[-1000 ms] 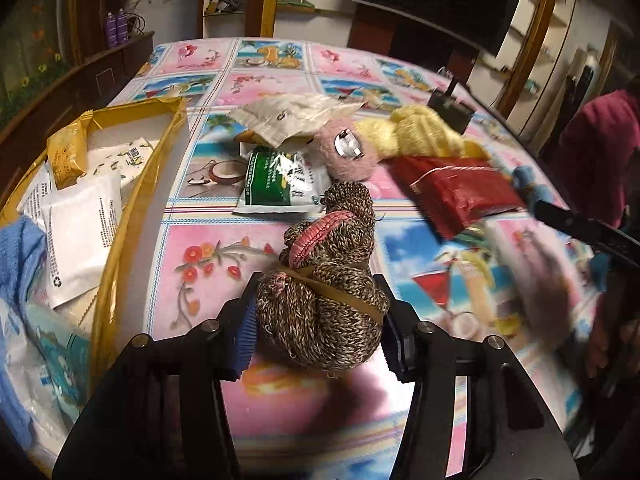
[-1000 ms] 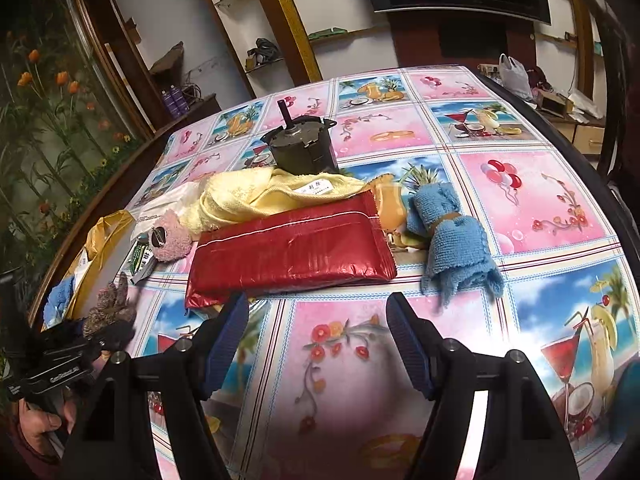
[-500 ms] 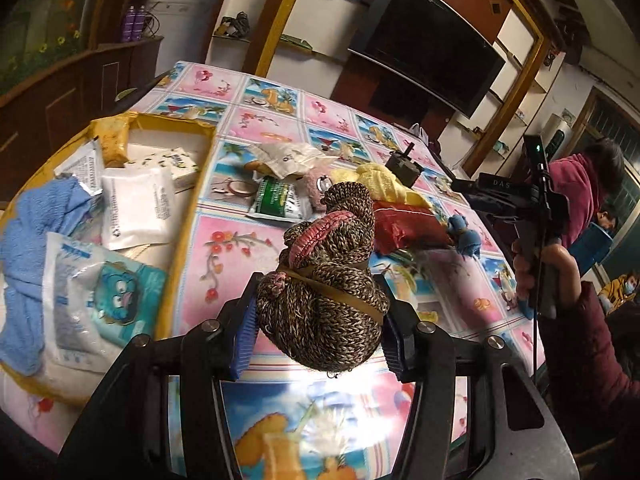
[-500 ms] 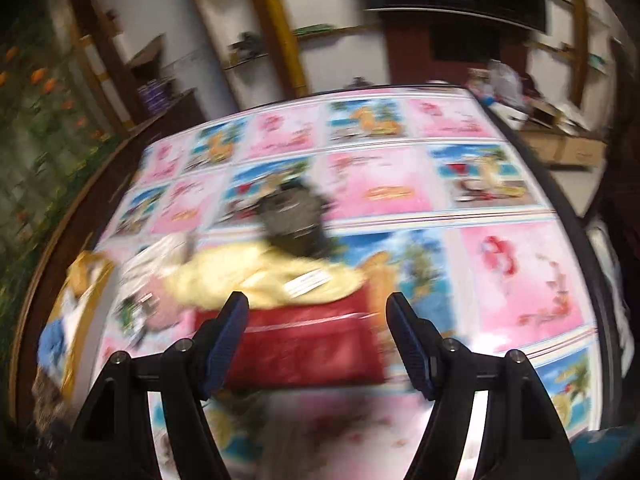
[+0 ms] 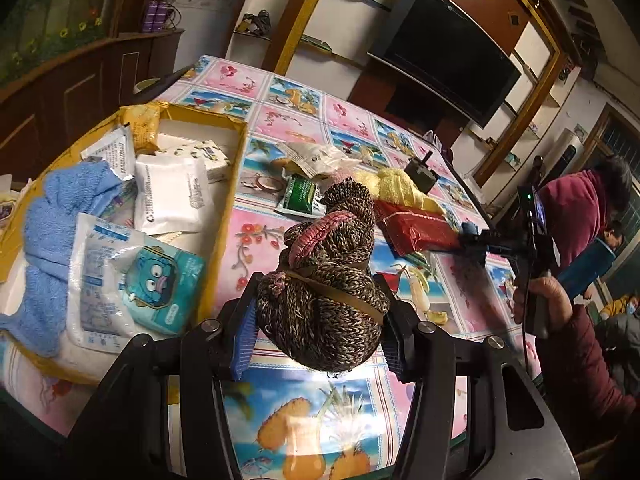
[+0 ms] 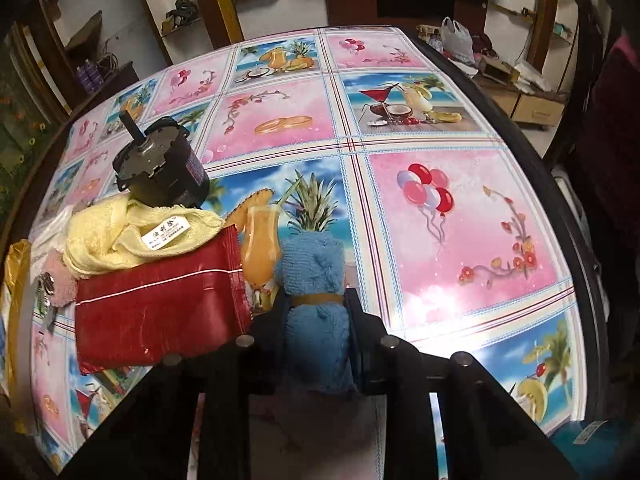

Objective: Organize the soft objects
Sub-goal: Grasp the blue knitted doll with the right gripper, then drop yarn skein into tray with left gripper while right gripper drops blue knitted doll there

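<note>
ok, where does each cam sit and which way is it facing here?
Left wrist: on the left gripper, angled down over the table toward the yellow box; its fingers clamp a brown knit bundle; the right hand shows.
Right wrist: on the right gripper, looking steeply down; jaws closing on a blue towel roll.
Shared: red pouch, yellow towel, black motor.

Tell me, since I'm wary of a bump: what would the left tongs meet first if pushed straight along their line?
Probably the bare flowered tablecloth just beyond the brown knitted bundle the left tongs hold. The green foil packet lies further along. Depth is unclear.
</note>
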`<state>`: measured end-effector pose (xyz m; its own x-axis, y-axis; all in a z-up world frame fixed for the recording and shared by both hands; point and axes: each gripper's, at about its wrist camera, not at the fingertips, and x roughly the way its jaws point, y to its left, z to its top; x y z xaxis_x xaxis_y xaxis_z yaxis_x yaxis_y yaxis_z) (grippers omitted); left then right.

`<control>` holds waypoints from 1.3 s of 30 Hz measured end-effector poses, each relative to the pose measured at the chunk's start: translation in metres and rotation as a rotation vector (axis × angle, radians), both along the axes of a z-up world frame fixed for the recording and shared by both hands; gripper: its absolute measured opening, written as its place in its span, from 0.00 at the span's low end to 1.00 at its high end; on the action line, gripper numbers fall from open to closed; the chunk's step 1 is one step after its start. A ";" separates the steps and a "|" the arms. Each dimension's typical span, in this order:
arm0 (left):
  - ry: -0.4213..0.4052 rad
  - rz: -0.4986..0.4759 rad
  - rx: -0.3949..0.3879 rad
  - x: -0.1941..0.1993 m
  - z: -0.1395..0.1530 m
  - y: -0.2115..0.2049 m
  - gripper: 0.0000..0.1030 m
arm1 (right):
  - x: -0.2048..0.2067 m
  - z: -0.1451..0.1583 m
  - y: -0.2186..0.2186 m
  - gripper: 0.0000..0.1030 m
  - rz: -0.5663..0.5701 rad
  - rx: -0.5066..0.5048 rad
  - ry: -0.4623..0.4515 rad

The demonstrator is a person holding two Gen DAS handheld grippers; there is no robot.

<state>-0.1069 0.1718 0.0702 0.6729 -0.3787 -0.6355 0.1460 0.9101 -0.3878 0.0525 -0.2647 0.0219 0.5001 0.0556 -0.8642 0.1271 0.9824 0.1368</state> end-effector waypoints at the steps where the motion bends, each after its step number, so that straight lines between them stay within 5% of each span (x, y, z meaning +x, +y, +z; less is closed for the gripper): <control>1: -0.006 0.010 -0.009 -0.003 0.003 0.005 0.50 | -0.002 0.001 -0.001 0.24 -0.002 0.008 -0.002; 9: -0.045 0.135 -0.034 -0.020 0.018 0.057 0.50 | -0.034 0.058 0.018 0.24 0.016 0.052 -0.149; 17: 0.010 0.219 0.002 -0.007 0.003 0.093 0.50 | -0.038 0.106 0.138 0.24 0.302 0.189 -0.197; 25: 0.086 0.250 0.139 0.021 -0.012 0.097 0.51 | -0.020 0.088 0.292 0.24 0.562 0.219 -0.117; 33: 0.073 0.244 0.070 0.016 -0.008 0.111 0.61 | 0.017 0.058 0.405 0.24 0.673 0.157 -0.074; 39: 0.070 0.227 0.056 0.007 -0.006 0.113 0.61 | 0.046 0.039 0.431 0.28 0.670 0.137 -0.045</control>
